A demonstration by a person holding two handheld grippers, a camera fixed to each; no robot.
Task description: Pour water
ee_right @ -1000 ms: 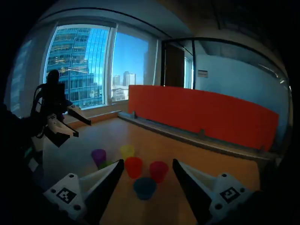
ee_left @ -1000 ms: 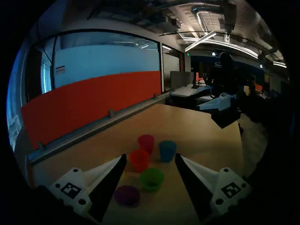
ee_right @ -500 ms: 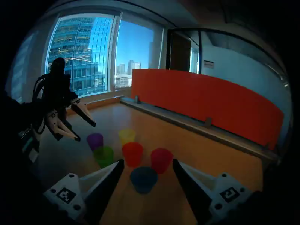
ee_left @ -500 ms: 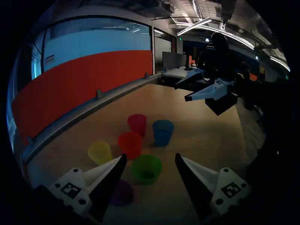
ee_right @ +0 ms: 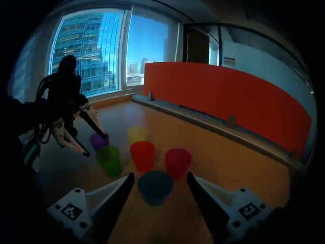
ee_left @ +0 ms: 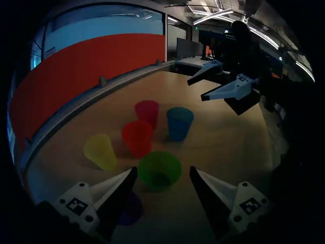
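Observation:
Several plastic cups stand in a cluster on a wooden table (ee_left: pixel 227 138). In the left gripper view the green cup (ee_left: pixel 159 171) sits just ahead of my open left gripper (ee_left: pixel 162 168), and the purple cup (ee_left: pixel 131 209) is half hidden behind its left finger. Beyond stand the yellow cup (ee_left: pixel 100 151), orange-red cup (ee_left: pixel 138 137), crimson cup (ee_left: pixel 147 113) and blue cup (ee_left: pixel 179 123). The right gripper (ee_left: pixel 195 90) hovers open past the blue cup. In the right gripper view the blue cup (ee_right: pixel 155 186) lies between the fingers of my open right gripper (ee_right: pixel 160 175). The left gripper (ee_right: pixel 96 144) hangs open by the purple cup (ee_right: pixel 98 141).
An orange partition (ee_left: pixel 81 61) with a metal rail (ee_left: pixel 77 107) runs along the table's far side. The table's edge (ee_left: pixel 266 134) drops off at the right of the left gripper view. Large windows (ee_right: pixel 101 53) stand behind a dark figure (ee_right: pixel 65 93) holding the left gripper.
Both grippers have come down and forward toward the cups, which now look larger. The left gripper has closed in on the green and purple cups, the right on the blue cup.

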